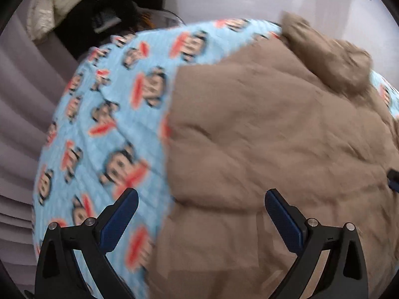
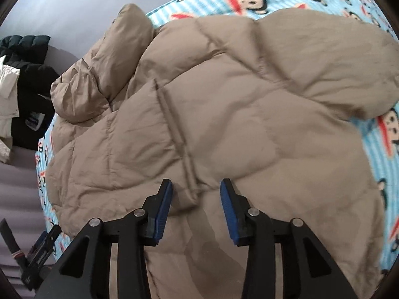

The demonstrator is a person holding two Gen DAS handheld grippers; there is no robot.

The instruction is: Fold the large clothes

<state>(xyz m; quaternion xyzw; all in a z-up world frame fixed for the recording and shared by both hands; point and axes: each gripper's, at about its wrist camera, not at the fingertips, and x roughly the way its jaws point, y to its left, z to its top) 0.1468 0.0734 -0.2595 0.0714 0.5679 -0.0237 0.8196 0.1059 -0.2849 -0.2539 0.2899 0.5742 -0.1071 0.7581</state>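
Observation:
A tan puffer jacket [image 1: 274,124] lies spread on a light blue blanket printed with monkey faces [image 1: 99,124]. My left gripper [image 1: 201,194] hovers open and wide over the jacket's left edge, where it meets the blanket, with nothing between its pads. In the right wrist view the jacket [image 2: 249,124] fills the frame, a sleeve [image 2: 324,57] is folded across its top, and a puffy hood or collar [image 2: 99,79] bunches at the upper left. My right gripper [image 2: 196,184] is open above the jacket's front flap edge [image 2: 174,129], pads not pressing on it.
A pile of dark and cream garments [image 2: 25,74] sits at the left beyond the blanket [image 2: 374,154], also at the top left in the left wrist view as the clothes pile [image 1: 74,12]. Lilac bedding [image 1: 20,124] surrounds the blanket. The other gripper [image 2: 37,249] shows at the lower left.

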